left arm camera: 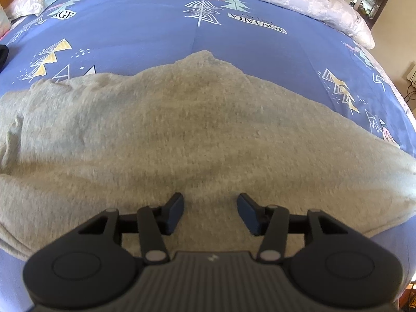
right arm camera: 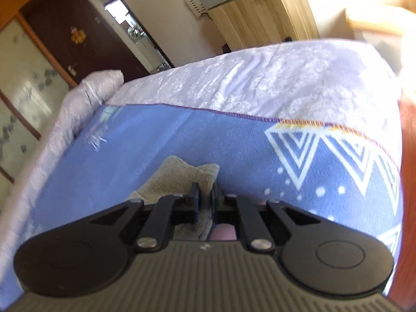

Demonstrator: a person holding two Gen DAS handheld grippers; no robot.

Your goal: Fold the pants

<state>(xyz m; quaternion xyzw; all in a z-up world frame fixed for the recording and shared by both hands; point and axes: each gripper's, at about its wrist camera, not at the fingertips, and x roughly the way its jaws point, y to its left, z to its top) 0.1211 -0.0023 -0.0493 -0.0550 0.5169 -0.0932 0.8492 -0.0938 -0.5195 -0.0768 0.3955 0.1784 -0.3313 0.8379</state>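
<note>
Judging by their fuzzy slack, the pants (left arm camera: pixel 197 135) are best taken at a hem, as apparently clamped by the right gripper (right arm camera: pixel 206 197), while the left gripper (left arm camera: pixel 210 214) is held apart above them.

Bed (left arm camera: pixel 156 33), blue patterned sheet; grey pants (left arm camera: pixel 197 135) spread flat on it

Left tongs (left arm camera: pixel 210 213): jaws parted wide, nothing between pads, fingers (left arm camera: pixel 174 214) pointing toward 12 o'clock, angled down, hovering low over surface. Both linkage arms splayed symmetrically from ribbed body at 6 o'clock.

Right tongs (right arm camera: pixel 205 200): jaws drawn nearly together, pinching fold of pants (right arm camera: pixel 197 175) (grey knit, bunched between pads and poking out toward 12 o'clock). Camera rolled, horizon tilting down toward 9 o'clock, so wrist is twisted. Fingertips (right arm camera: pixel 194 195) dark, partly hidden by cloth.
</note>
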